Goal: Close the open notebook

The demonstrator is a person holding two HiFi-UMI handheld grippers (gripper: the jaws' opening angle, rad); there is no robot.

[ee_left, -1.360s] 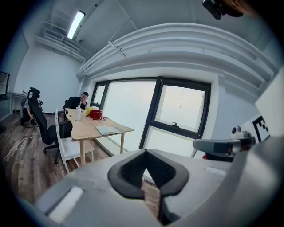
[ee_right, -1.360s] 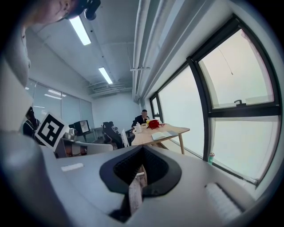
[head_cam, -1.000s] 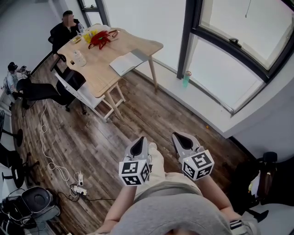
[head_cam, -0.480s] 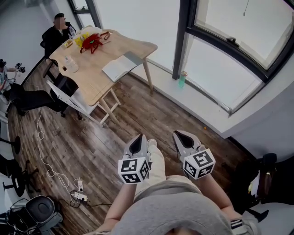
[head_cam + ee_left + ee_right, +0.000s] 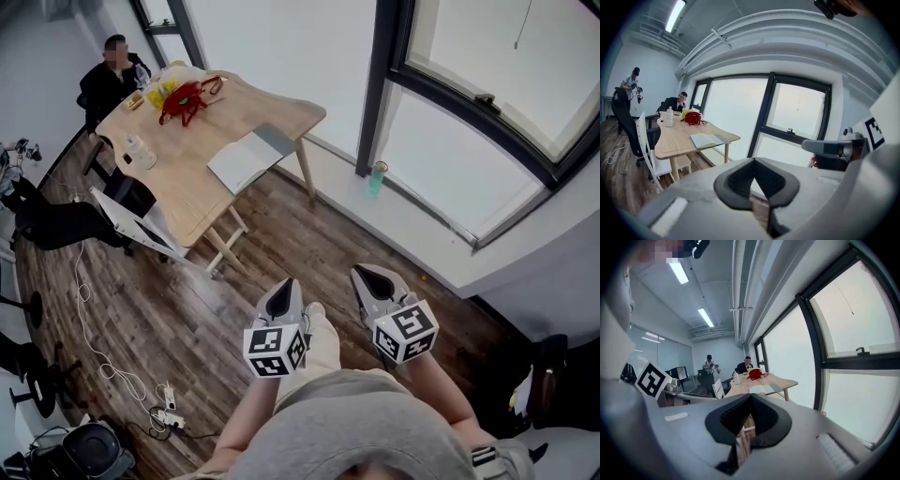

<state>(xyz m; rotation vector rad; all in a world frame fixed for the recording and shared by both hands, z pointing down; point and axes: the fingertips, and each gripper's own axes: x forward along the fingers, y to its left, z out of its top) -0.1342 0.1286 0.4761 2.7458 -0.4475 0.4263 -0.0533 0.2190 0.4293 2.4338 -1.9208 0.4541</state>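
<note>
Since 1 second ago, the wooden table [image 5: 192,197] has slid lower in the head view, nearer to me. Both of my 2 grippers hang side by side above the plank floor [image 5: 216,291], well apart from the table. My left gripper [image 5: 283,298] has its jaws pressed together with nothing between them. My right gripper [image 5: 375,284] is the same, closed tight and empty. The open notebook [image 5: 246,159] lies flat on the table's near end, by the corner toward the window. A red bundle [image 5: 187,94] sits farther along the tabletop.
</note>
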